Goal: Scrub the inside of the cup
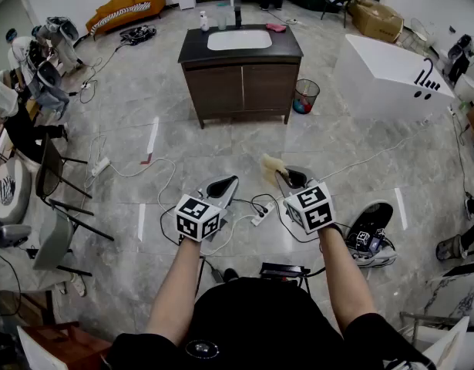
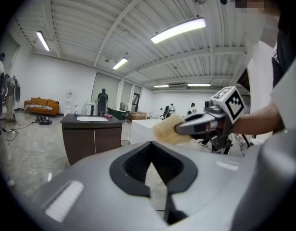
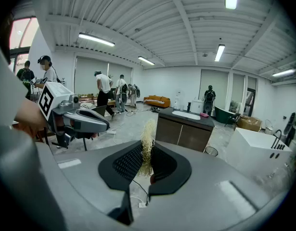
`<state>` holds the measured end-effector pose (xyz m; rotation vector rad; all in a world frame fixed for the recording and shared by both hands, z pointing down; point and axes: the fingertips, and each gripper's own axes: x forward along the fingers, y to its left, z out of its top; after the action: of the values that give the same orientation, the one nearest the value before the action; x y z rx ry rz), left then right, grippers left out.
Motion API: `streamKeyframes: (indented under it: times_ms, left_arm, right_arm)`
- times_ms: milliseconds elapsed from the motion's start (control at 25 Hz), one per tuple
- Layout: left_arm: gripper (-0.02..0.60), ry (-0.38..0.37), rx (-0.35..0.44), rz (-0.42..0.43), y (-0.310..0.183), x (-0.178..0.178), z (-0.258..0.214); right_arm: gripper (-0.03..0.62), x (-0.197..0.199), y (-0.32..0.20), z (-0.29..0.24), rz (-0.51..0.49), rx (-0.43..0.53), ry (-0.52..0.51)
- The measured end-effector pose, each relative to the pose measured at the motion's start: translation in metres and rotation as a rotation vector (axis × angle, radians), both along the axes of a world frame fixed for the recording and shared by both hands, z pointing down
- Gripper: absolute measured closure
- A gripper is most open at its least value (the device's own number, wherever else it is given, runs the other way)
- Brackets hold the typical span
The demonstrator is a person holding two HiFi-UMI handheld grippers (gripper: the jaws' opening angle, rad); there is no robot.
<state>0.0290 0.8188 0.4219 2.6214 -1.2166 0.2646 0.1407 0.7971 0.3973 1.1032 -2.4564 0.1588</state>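
Note:
My right gripper [image 1: 287, 177] is shut on a straw-coloured fibre scrubber [image 1: 271, 163], whose strands stick up between the pads [image 3: 147, 138]. My left gripper [image 1: 221, 187] is shut with nothing in it, level with the right one and a little to its left. In the left gripper view the right gripper [image 2: 200, 124] and the scrubber [image 2: 167, 130] show just ahead. Both are held above the floor, well short of a dark vanity [image 1: 240, 83] with a white sink [image 1: 239, 39]. A small pale cup-like item [image 1: 221, 21] stands by the faucet; too small to tell more.
A bottle [image 1: 204, 21] and a pink item [image 1: 276, 28] are on the vanity top. A bin [image 1: 305, 96] stands at its right and a white bathtub [image 1: 391, 72] further right. Cables and a power strip [image 1: 259, 216] lie on the floor below my grippers. Chairs [image 1: 52, 183] stand at left.

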Motion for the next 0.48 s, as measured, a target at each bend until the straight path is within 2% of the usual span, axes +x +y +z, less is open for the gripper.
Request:
streamKeyframes:
  times_ms: [480]
  left_arm:
    - [0.581,0.004,0.001,0.010,0.003,0.011,0.001]
  right_arm:
    - [0.553,0.014,0.002,0.003,0.006,-0.005,-0.022]
